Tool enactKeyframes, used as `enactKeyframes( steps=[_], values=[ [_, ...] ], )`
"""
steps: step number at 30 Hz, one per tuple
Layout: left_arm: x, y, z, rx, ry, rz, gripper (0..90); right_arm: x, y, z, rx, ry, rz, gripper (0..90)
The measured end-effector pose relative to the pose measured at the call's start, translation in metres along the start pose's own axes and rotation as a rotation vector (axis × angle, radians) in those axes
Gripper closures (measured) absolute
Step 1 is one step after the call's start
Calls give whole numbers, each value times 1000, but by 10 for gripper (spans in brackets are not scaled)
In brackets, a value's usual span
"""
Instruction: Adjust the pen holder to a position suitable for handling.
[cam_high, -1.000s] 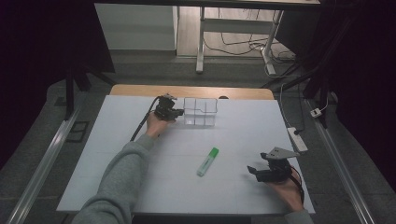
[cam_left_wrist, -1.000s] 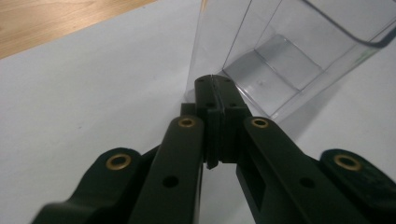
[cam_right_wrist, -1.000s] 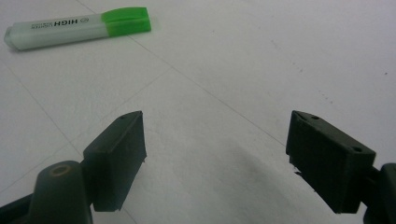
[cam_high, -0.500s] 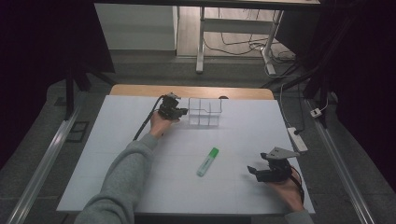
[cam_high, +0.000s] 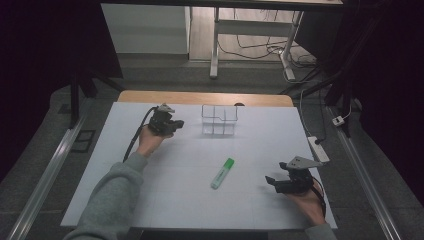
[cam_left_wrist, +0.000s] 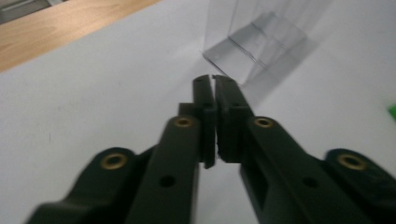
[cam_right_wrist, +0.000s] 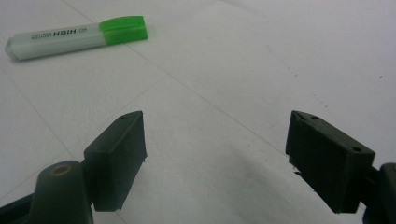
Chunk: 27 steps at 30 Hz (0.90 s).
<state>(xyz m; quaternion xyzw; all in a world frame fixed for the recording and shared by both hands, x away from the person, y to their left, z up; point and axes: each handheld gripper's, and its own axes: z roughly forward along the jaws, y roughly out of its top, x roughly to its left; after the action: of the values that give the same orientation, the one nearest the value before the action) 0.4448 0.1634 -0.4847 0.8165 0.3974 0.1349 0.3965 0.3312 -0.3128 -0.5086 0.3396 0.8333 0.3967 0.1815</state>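
High view, left tongs (cam_high: 176, 123): pressed together with nothing between them, held at the far left of the white surface (cam_high: 150, 200). Since a second ago they have drawn back leftward from the clear organizer (cam_high: 219, 120) and now sit apart from it.
Left gripper view: the closed left tongs (cam_left_wrist: 213, 88) point toward the clear organizer (cam_left_wrist: 261, 42), which stands just beyond the tips and is not touched.
Right tongs (cam_high: 270, 181): spread wide and empty, resting at the near right of the surface, in the same place as a second ago.
Right gripper view: the wide right tongs (cam_right_wrist: 215, 135) face the green highlighter (cam_right_wrist: 74, 36), which lies farther off to the left.
Green highlighter (cam_high: 222, 173): lying flat near the middle of the surface, capped, between the two hands, well apart from the organizer.
Meaning of the change: the left hand seems finished positioning the organizer; picking up the highlighter looks like the step ahead, likely for the open right tongs.
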Motion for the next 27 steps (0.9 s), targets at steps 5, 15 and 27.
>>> enactKeyframes(
  steps=[5,15,27],
  values=[
    [-12,-16,-23,-6,-11,-2,575,1,0,0,2,-7,-3,204],
    [-35,-56,-64,3,-9,19,378,1,0,-2,-2,-2,2,207],
    [-56,-104,-92,23,23,11,322,2,-1,-4,-4,-7,5,211]
  ],
)
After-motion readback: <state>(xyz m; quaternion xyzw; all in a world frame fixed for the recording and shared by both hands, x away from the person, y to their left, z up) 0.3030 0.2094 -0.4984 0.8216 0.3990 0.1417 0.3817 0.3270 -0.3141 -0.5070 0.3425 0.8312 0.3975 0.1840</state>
